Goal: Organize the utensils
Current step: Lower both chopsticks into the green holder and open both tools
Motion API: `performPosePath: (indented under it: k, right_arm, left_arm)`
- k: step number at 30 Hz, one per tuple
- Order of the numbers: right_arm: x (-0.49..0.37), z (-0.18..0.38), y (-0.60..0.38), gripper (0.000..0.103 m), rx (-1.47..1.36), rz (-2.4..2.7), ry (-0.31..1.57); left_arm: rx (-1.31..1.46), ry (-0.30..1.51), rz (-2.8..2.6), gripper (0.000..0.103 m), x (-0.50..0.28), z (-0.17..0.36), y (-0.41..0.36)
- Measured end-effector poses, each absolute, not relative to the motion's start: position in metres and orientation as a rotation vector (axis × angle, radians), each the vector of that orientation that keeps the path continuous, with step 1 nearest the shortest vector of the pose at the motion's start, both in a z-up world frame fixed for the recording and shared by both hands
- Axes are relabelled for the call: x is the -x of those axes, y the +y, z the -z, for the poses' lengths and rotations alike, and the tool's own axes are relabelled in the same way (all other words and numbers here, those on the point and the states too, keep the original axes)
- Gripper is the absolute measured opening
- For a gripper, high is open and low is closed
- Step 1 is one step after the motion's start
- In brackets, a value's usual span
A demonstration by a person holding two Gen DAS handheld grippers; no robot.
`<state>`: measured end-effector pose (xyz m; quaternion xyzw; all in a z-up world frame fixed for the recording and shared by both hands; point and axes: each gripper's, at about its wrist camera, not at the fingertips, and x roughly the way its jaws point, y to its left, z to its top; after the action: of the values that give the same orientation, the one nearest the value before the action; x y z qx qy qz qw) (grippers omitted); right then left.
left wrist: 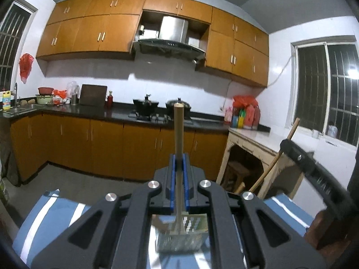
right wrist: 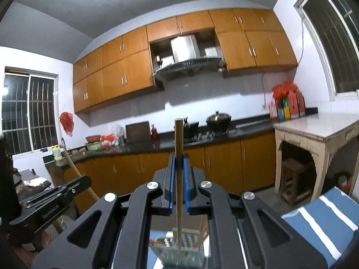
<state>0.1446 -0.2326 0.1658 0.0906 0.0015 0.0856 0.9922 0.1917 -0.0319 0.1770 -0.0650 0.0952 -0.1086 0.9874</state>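
Kitchen cabinets and a dark counter (left wrist: 121,114) frame two raised chopsticks, neither yet stowed. One chopstick (left wrist: 178,134) stands upright in the left gripper (left wrist: 178,163), its blue pads shut against the stick; a second chopstick (right wrist: 178,157) is pinched the same way in the right gripper (right wrist: 178,165). Below each, a perforated metal utensil holder (left wrist: 179,237) shows in blurred reflection (its contents cannot be told), so sorting looks to be midway, with both sticks still to be set down. Open air lies ahead; a pale side table (right wrist: 314,134) and a blue striped cloth (left wrist: 56,219) mark the near edges.
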Motion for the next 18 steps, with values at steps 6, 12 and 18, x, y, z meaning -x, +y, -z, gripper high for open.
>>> performPosePath:
  k: [6, 12, 18]
  right_arm:
    - [-0.176, -0.148, -0.228, 0.008, -0.190, -0.144, -0.003]
    - [-0.195, -0.119, -0.223, 0.008, -0.183, -0.135, 0.051]
    - [-0.203, -0.103, -0.219, 0.008, -0.187, -0.141, 0.094]
  left_arm:
    - [0.135, 0.210, 0.195, 0.007, -0.228, -0.167, -0.044]
    - [0.125, 0.241, 0.186, 0.007, -0.252, -0.141, -0.048]
    - [0.114, 0.260, 0.190, 0.007, -0.264, -0.129, -0.050]
